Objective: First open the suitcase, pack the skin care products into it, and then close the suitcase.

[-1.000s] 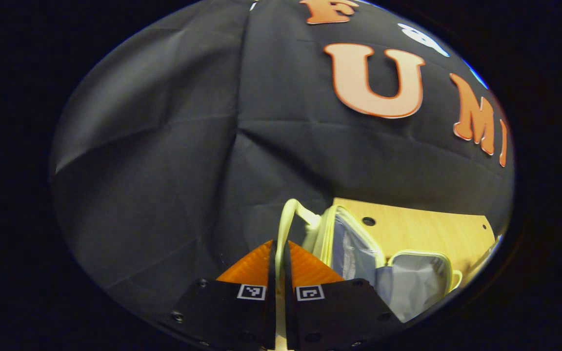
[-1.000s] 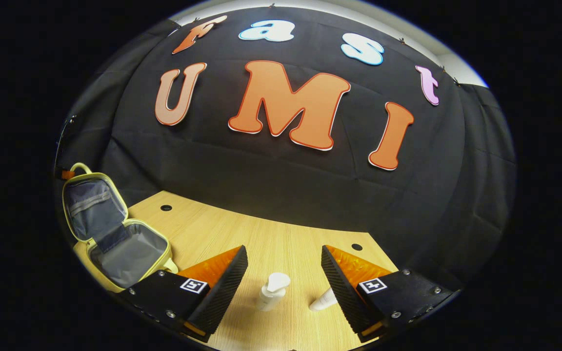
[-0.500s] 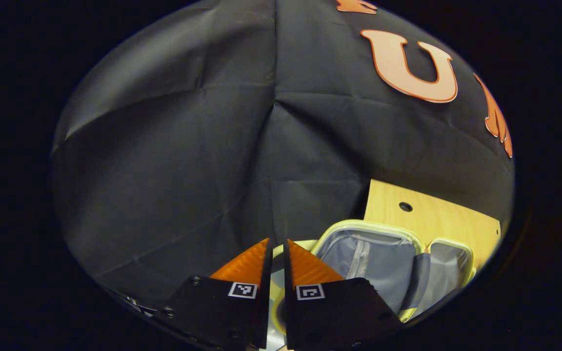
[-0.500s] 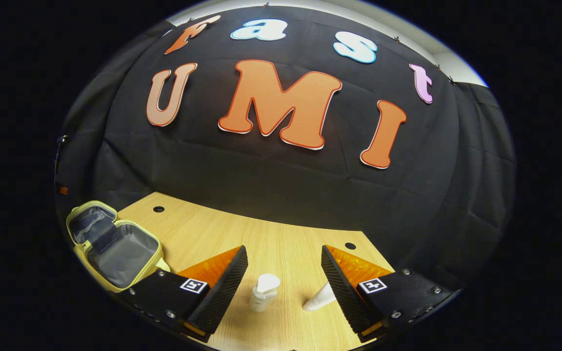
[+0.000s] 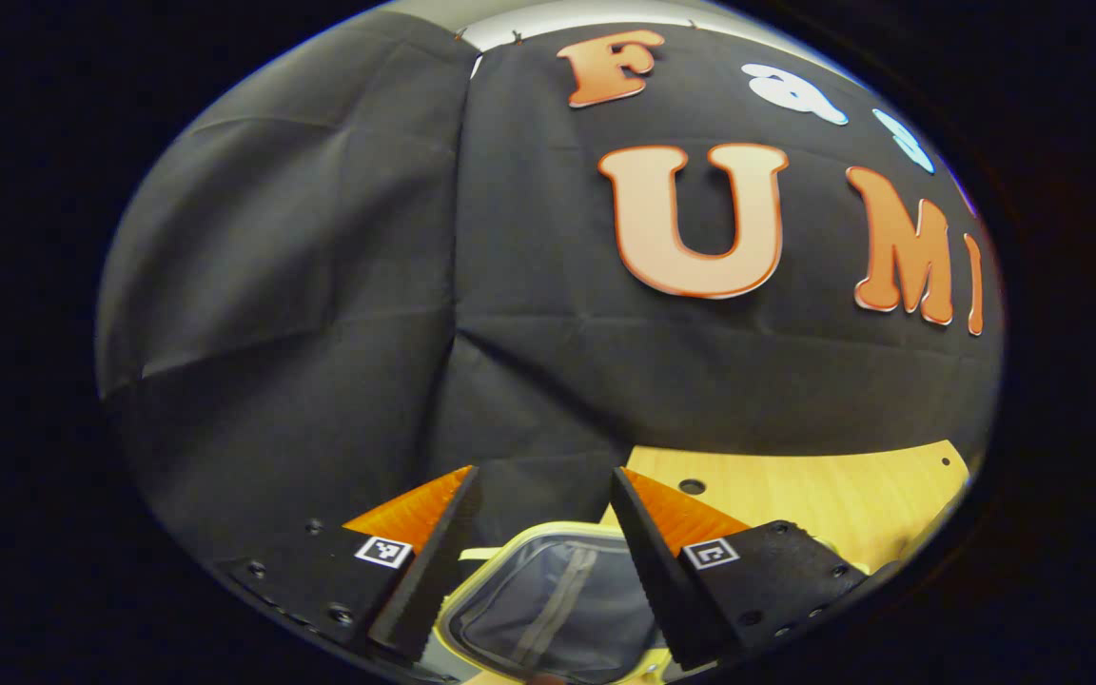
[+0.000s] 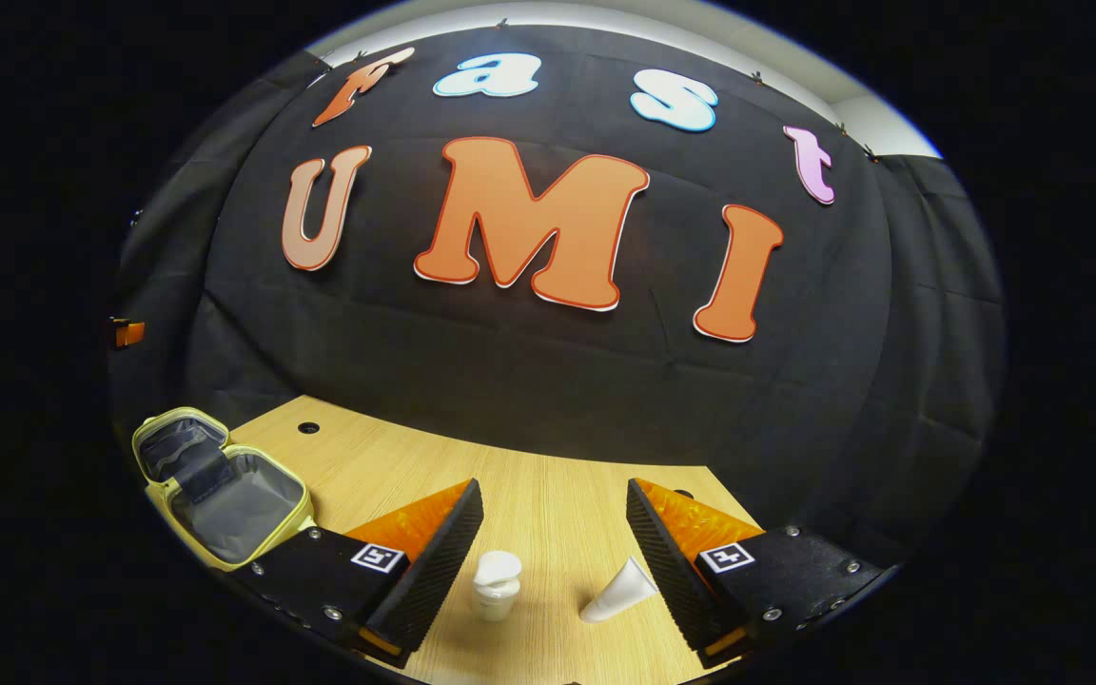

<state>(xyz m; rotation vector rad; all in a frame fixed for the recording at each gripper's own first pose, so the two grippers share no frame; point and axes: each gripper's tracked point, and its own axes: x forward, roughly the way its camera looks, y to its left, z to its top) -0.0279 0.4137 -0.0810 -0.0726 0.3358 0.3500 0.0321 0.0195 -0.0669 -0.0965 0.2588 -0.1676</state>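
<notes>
The suitcase (image 6: 220,485) lies open on the wooden table (image 6: 548,495). The left gripper (image 5: 543,571) is spread above its lining. The right gripper (image 6: 553,561) is spread, empty, over a pump bottle (image 6: 495,585) and a tube (image 6: 616,592).

In the left gripper view, the left tongs (image 5: 540,533) stand spread, their two fingers well apart with nothing pressed between them. Seen through the gap and near the lower edge lies the suitcase (image 5: 548,609), open, with a pale yellow-green rim around a grey fabric lining. To the right and farther off, a light wooden surface (image 5: 824,495) runs back to the black cloth wall (image 5: 320,314), with a small dark hole (image 5: 692,486) in it.
</notes>
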